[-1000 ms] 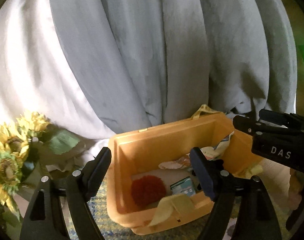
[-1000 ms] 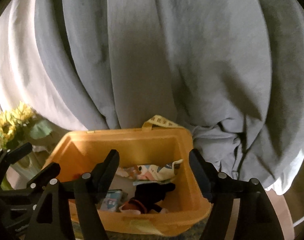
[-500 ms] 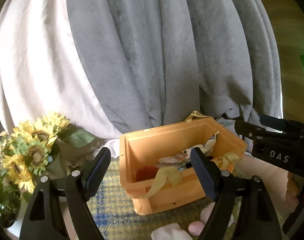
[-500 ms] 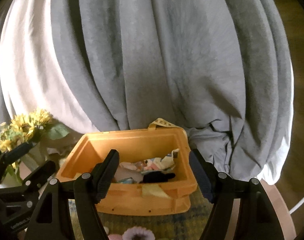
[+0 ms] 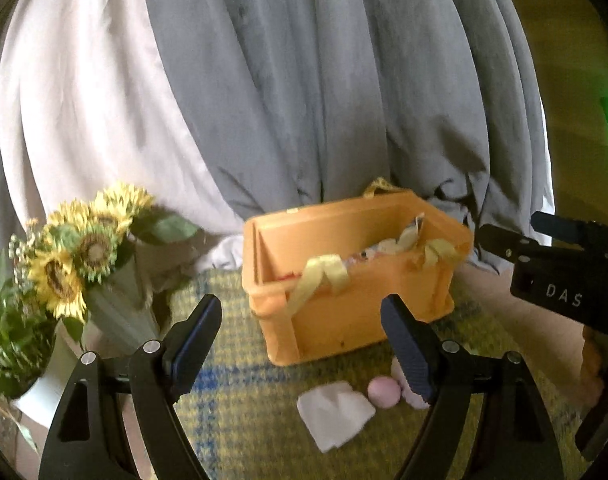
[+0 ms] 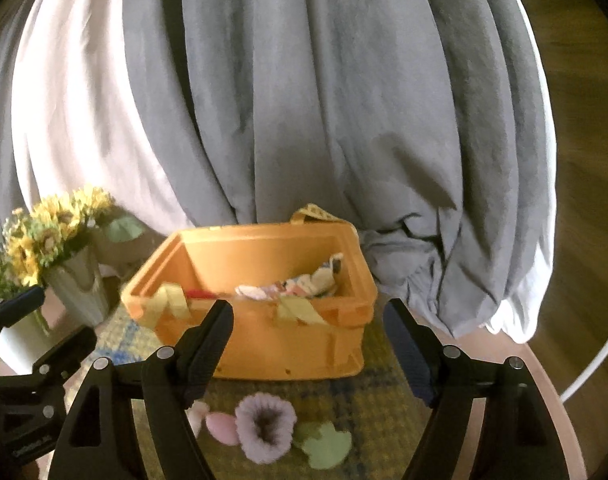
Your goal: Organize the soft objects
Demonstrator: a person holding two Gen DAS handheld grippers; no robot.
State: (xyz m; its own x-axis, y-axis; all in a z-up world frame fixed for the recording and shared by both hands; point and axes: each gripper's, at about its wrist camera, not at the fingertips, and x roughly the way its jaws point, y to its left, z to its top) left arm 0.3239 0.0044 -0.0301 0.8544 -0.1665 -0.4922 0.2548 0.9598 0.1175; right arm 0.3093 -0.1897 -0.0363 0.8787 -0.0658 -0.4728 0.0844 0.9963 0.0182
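Near your tools, soft toys (image 6: 265, 426) have come into view as you pulled back from the orange box (image 6: 263, 332). Both tools, left (image 5: 301, 344) and right (image 6: 308, 344), are spread wide and hold nothing, so pick one next.

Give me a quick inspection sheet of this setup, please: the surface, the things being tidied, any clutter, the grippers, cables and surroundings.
Surface: yellow and blue checked woven mat on a round wooden table.
Job's things: orange plastic crate holding patterned fabrics; in front of it lie a purple fuzzy scrunchie, pink soft ball, pale green soft piece and white folded cloth.
Clutter: sunflower bouquet in a pale vase.
Grippers: left gripper open, empty; right gripper open, empty.
Cables: white cord at the right edge.
Surroundings: grey draped curtain, white fabric beside it.
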